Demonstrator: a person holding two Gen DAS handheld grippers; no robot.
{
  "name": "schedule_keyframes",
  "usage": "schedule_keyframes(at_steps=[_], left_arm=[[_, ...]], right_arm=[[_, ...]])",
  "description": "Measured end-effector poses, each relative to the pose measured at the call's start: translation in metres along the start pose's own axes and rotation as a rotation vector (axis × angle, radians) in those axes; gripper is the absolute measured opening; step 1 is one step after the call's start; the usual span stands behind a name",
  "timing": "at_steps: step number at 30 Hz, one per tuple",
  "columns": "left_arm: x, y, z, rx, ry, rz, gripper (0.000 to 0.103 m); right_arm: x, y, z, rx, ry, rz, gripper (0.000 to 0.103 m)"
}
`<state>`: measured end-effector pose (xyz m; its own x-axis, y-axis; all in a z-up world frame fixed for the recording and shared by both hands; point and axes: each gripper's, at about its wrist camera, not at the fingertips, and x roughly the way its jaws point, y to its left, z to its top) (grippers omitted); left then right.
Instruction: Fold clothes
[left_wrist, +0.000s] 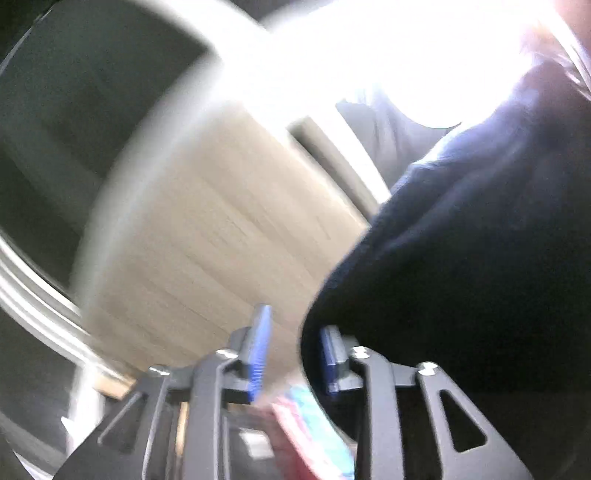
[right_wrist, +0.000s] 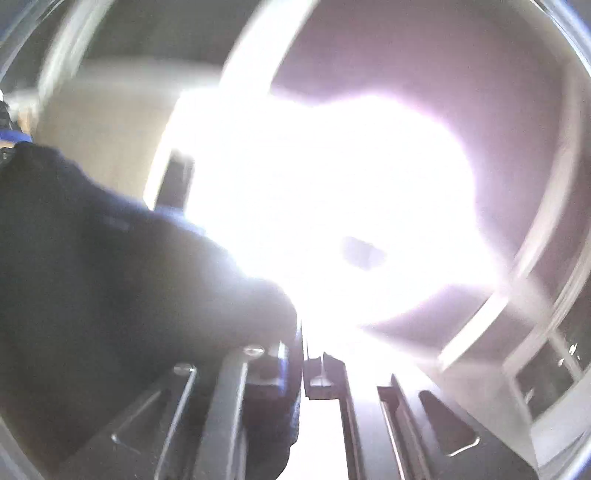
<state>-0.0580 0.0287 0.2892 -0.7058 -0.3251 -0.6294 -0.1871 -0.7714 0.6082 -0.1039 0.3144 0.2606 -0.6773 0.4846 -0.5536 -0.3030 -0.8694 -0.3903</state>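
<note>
Left gripper (left_wrist: 291, 350) fingers parted, dark garment (left_wrist: 461, 277) against one pad; right gripper (right_wrist: 295, 365) fingers clamped on its edge.

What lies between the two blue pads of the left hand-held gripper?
In the left wrist view, nothing is pinched in the left hand-held gripper: only pale floor shows through the gap. The dark garment hangs over the right-side pad.

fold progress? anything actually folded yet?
Done: nothing visibly folded; both views are blurred. In hand: right gripper is shut on the dark garment; left gripper is open, with the cloth against only one pad. Left: apparently the whole fold.
</note>
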Motion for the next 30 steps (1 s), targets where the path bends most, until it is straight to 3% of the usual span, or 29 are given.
schedule_keyframes(at_steps=[2,3,5,7,10,13,16,18,22,24,25,26,27,30], left_arm=[[0.061,-0.027,-0.014,-0.021,0.105,-0.095,0.027],[0.073,-0.035,-0.023,-0.028,0.127,-0.122,0.027],[0.074,-0.033,-0.045,-0.058,0.134,-0.130,0.029],[0.074,-0.030,-0.066,-0.087,0.142,-0.137,0.030],[0.060,-0.012,-0.097,-0.166,0.144,-0.201,0.036],[0.043,-0.003,-0.146,-0.252,0.160,-0.259,0.045],[0.065,-0.009,-0.163,-0.254,0.211,-0.348,0.047],[0.078,-0.025,-0.175,-0.206,0.281,-0.340,0.047],[0.104,-0.053,-0.178,-0.172,0.326,-0.342,0.047],[0.109,-0.056,-0.178,-0.189,0.319,-0.347,0.041],[0.109,-0.052,-0.177,-0.218,0.319,-0.384,0.018],[0.108,-0.050,-0.177,-0.244,0.323,-0.415,0.007],[0.107,-0.048,-0.177,-0.269,0.328,-0.446,0.004],[0.088,-0.038,-0.174,-0.224,0.322,-0.341,0.003]], right_arm=[[0.051,0.011,-0.029,0.049,0.156,0.093,0.011],[0.070,0.014,-0.043,0.073,0.214,0.135,0.015],[0.075,0.010,-0.064,0.104,0.229,0.159,0.038],[0.074,0.000,-0.085,0.135,0.237,0.167,0.048],[0.085,-0.024,-0.104,0.225,0.292,0.233,0.050],[0.083,-0.018,-0.131,0.292,0.343,0.331,0.054],[0.093,0.004,-0.147,0.342,0.393,0.432,0.056],[0.102,0.029,-0.146,0.322,0.416,0.486,0.056],[0.104,0.063,-0.141,0.215,0.447,0.476,0.057],[0.106,0.063,-0.143,0.214,0.468,0.480,0.056],[0.107,0.063,-0.143,0.213,0.479,0.482,0.048],[0.108,0.060,-0.144,0.227,0.487,0.491,0.016],[0.107,0.051,-0.144,0.273,0.488,0.513,0.004],[0.092,0.010,-0.141,0.353,0.436,0.491,0.004]])
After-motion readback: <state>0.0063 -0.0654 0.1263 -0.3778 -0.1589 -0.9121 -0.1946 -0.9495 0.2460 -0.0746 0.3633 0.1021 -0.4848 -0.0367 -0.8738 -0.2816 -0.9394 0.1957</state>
